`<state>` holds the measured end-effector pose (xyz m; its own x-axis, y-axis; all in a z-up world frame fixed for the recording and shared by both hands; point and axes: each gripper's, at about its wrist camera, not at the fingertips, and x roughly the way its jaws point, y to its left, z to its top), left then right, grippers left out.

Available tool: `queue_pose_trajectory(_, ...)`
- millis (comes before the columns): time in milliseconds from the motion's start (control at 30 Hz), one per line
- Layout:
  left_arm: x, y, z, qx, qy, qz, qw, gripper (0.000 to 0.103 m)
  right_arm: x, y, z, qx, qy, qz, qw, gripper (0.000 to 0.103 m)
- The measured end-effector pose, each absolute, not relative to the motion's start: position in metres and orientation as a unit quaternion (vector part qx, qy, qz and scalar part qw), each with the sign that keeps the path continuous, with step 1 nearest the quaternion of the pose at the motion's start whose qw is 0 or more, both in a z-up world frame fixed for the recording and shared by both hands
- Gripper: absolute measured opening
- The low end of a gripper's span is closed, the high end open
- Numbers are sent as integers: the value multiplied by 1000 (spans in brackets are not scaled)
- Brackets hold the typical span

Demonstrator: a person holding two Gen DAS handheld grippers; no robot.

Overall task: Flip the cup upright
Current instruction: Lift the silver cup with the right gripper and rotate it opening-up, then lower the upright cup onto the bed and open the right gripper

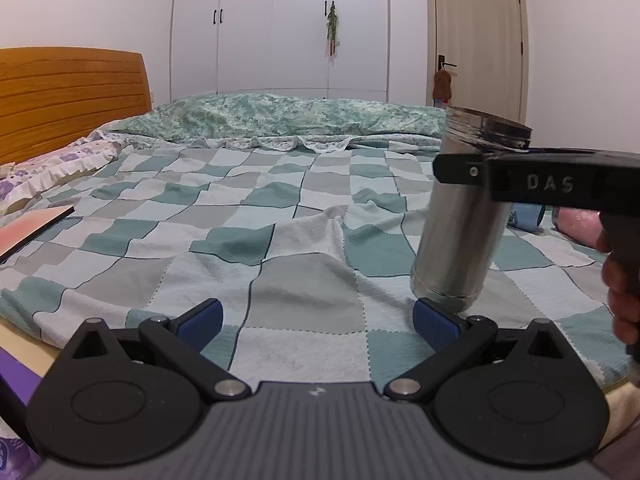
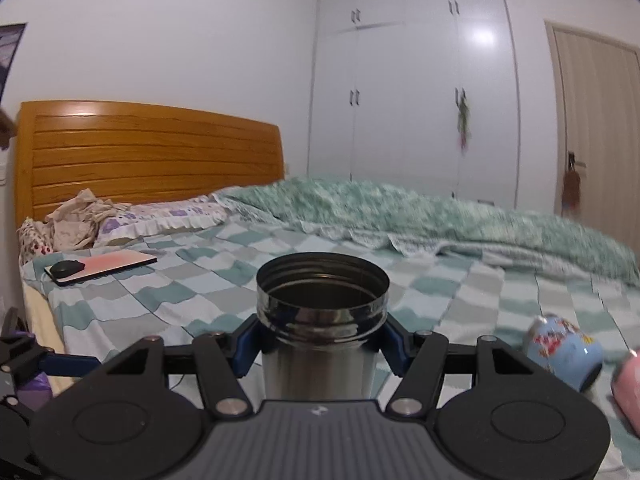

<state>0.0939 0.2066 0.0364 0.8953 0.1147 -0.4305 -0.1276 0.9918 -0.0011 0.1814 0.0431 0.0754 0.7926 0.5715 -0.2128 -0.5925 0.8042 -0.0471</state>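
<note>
A steel cup point(image 2: 320, 340) stands mouth-up between my right gripper's point(image 2: 318, 344) blue pads, which are shut on its upper body just below the threaded rim. In the left wrist view the same cup point(image 1: 460, 232) is at the right, slightly tilted, its base at or just above the checkered bedspread point(image 1: 280, 248), with the right gripper's black finger point(image 1: 520, 180) across it. My left gripper point(image 1: 318, 324) is open and empty, low over the bedspread, its right pad close to the cup's base.
A blue flowered cup point(image 2: 564, 356) lies on its side at the right, with a pink cup point(image 2: 628, 392) beside it. A tablet with a black mouse point(image 2: 100, 266) lies at the left. A green quilt point(image 2: 440, 212) and pillows lie behind, before a wooden headboard point(image 2: 148, 152).
</note>
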Motion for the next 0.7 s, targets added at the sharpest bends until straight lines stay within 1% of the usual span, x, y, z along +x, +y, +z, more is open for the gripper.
queue_pose_trajectory(67, 94, 207, 36, -15, 221, 65, 973, 103, 182, 48, 67, -68, 89, 308, 945, 61)
queue_pose_trajectory(167, 93, 208, 34, -16, 223, 67, 972, 103, 184, 52, 48, -77, 106, 307, 943, 61)
queue_pose_trajectory(200, 93, 208, 34, -16, 223, 67, 972, 103, 181, 51, 45, -79, 91, 308, 944, 61)
queue_pose_trajectory(467, 91, 208, 34, -16, 223, 70, 972, 103, 174, 49, 42, -83, 88, 304, 945, 62)
queue_pose_trajectory(500, 92, 207, 34, -17, 222, 70, 972, 103, 173, 48, 43, -85, 83, 302, 946, 66)
queue_pose_trajectory(533, 91, 207, 35, -17, 221, 71, 973, 103, 170, 46, 44, -85, 77, 301, 947, 77)
queue_pose_trajectory(600, 89, 205, 36, -16, 217, 73, 973, 103, 164, 39, 49, -76, 62, 306, 947, 88)
queue_pose_trajectory(667, 88, 202, 38, -16, 213, 73, 974, 103, 156, 29, 56, -67, 50, 308, 948, 89)
queue_pose_trajectory(700, 86, 200, 40, -16, 211, 72, 975, 103, 154, 24, 58, -64, 46, 307, 949, 91)
